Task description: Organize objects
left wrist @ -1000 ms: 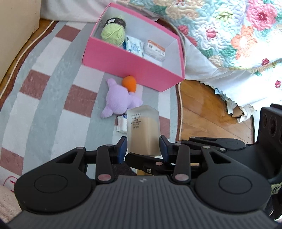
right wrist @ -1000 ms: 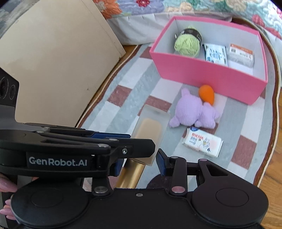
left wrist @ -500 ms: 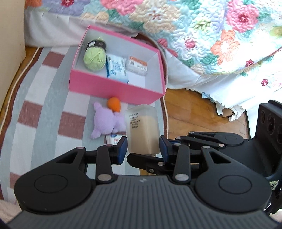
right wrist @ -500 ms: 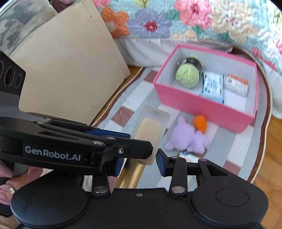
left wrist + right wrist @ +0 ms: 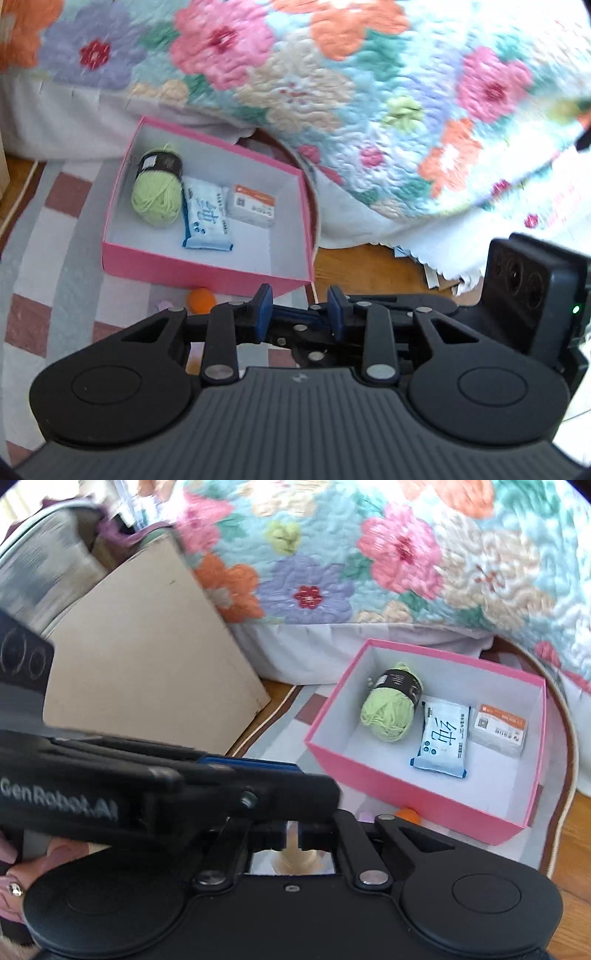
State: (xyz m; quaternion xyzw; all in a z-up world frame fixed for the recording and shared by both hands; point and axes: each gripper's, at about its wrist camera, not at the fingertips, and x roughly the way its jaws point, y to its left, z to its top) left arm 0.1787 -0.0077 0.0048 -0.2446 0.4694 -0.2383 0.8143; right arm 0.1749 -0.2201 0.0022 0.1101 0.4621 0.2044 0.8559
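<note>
Step in hand, judged: carrying an item to the pink cardboard box (image 5: 207, 273) on the striped rug (image 5: 55, 258).

- Right gripper (image 5: 291, 836): fingers together, clamped on a narrow cream-coloured piece (image 5: 295, 858), mostly hidden.
- Left gripper (image 5: 299, 310): fingers closing, nothing visible between them.
- Box: at ten o'clock of the left gripper; green yarn ball (image 5: 157, 199), blue-white tissue pack (image 5: 207, 218) and orange-labelled packet (image 5: 251, 206) inside.

Next move, likely: over the bare floor at the box's five o'clock corner, down, then release.
</note>
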